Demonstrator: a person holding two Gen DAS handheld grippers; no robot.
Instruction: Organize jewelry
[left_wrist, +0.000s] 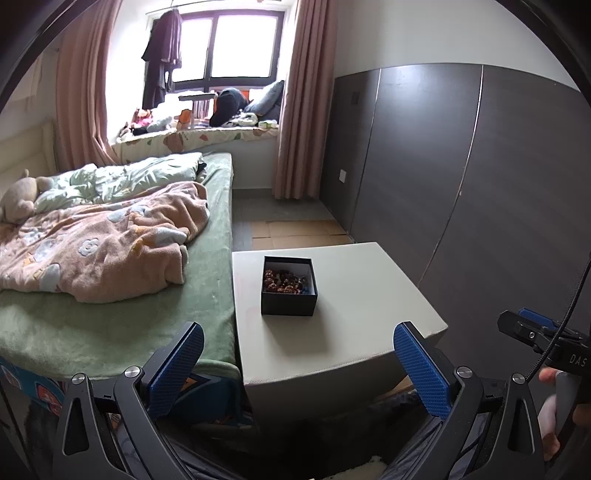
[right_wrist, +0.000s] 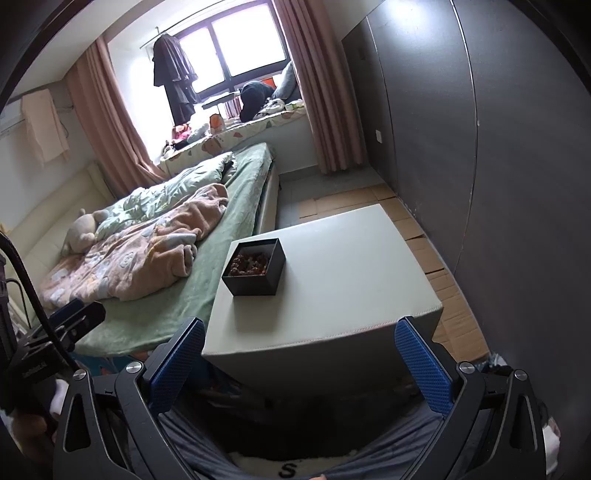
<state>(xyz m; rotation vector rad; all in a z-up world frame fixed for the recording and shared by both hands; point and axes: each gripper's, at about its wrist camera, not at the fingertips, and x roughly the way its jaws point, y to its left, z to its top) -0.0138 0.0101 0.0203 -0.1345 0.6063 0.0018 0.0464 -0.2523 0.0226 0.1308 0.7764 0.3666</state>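
1. Bedroom scene: a bed (left_wrist: 155, 295) with a green sheet runs along the left, a window (left_wrist: 225, 51) with pink curtains (left_wrist: 303, 103) lies at the far end, and a dark wardrobe wall (left_wrist: 480, 184) stands on the right.
2. On the bed lie a peach blanket (left_wrist: 110, 243), a pale green quilt (left_wrist: 122, 181) and a plush toy (left_wrist: 20, 199) at the far left.
3. Just right of the bed stands a pale table (left_wrist: 354, 295), with cardboard sheets (right_wrist: 439, 266) on the floor beyond and to its right.
4. A black box (left_wrist: 289, 286), lid off, sits on the table's left half, close to the edge by the bed.
5. Inside the box lies a heap of brown beads (left_wrist: 284, 281); single pieces cannot be told apart.
6. The left gripper (left_wrist: 298, 365) hovers near the table's near edge, jaws spread wide, nothing between them.
7. The right gripper (right_wrist: 300, 363) hangs by the same near edge, likewise wide apart and holding nothing.
8. Both grippers are well short of the box.
9. In the left wrist view, the right gripper shows at the far right, a hand (left_wrist: 554, 406) on its handle.
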